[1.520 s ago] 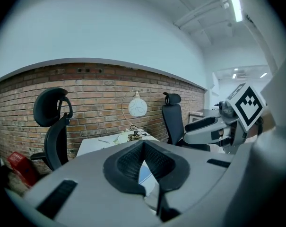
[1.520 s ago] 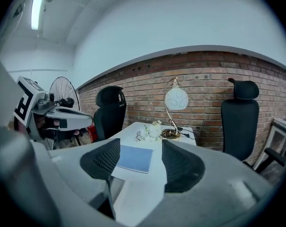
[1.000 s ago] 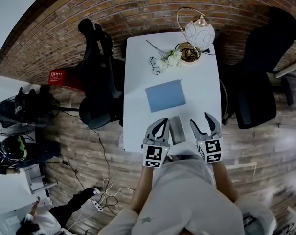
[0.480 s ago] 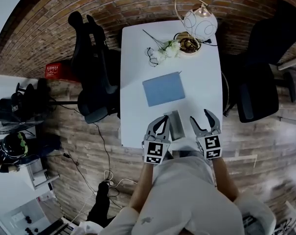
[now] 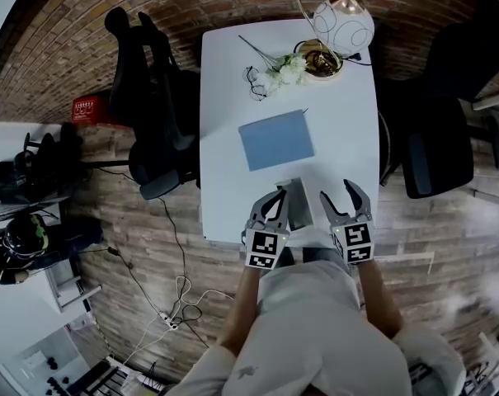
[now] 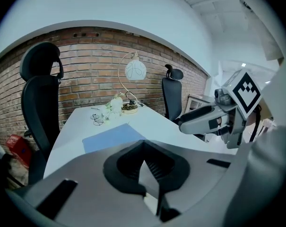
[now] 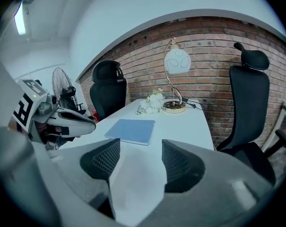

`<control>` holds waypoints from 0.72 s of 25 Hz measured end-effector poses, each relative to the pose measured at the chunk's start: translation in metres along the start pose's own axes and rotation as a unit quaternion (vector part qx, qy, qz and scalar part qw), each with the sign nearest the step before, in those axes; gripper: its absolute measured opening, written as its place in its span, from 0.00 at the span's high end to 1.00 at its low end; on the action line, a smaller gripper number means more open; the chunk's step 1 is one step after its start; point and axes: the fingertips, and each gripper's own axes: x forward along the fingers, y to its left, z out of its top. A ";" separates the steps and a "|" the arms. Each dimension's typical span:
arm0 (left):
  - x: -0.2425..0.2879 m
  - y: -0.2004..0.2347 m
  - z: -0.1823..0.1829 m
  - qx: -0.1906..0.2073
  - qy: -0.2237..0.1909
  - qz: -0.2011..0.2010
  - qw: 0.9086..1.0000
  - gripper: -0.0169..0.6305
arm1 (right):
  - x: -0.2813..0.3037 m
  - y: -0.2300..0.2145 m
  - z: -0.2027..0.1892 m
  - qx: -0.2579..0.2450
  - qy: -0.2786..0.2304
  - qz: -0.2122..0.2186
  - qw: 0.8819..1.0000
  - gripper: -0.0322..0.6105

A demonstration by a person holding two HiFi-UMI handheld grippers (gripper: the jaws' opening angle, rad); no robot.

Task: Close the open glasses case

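A white table (image 5: 233, 139) stands against a brick wall, with a blue pad (image 5: 275, 139) at its middle and a lamp (image 5: 341, 23) at the far end. The grey glasses case (image 5: 297, 206) lies near the table's near edge, between the two grippers. The left gripper (image 5: 275, 196), just beside the case, has its jaw tips together on nothing; the right gripper (image 5: 338, 192) stands spread and empty. Since neither steadies the case, a one-sided push on the lid would likely slide it along the smooth top or off the edge.
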 end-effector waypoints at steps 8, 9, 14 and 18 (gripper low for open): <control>0.010 -0.001 -0.016 -0.002 0.014 -0.017 1.000 0.97 | 0.007 0.003 -0.018 0.007 0.016 -0.009 1.000 0.52; 0.011 -0.002 -0.018 -0.002 0.016 -0.021 1.000 0.97 | 0.007 0.004 -0.020 0.008 0.019 -0.011 1.000 0.52; 0.018 -0.006 -0.026 -0.003 0.027 -0.038 0.999 0.97 | 0.012 0.003 -0.029 0.013 0.030 -0.022 0.999 0.52; 0.023 -0.009 -0.033 -0.004 0.036 -0.053 0.998 0.97 | 0.014 0.004 -0.033 0.019 0.036 -0.028 0.999 0.52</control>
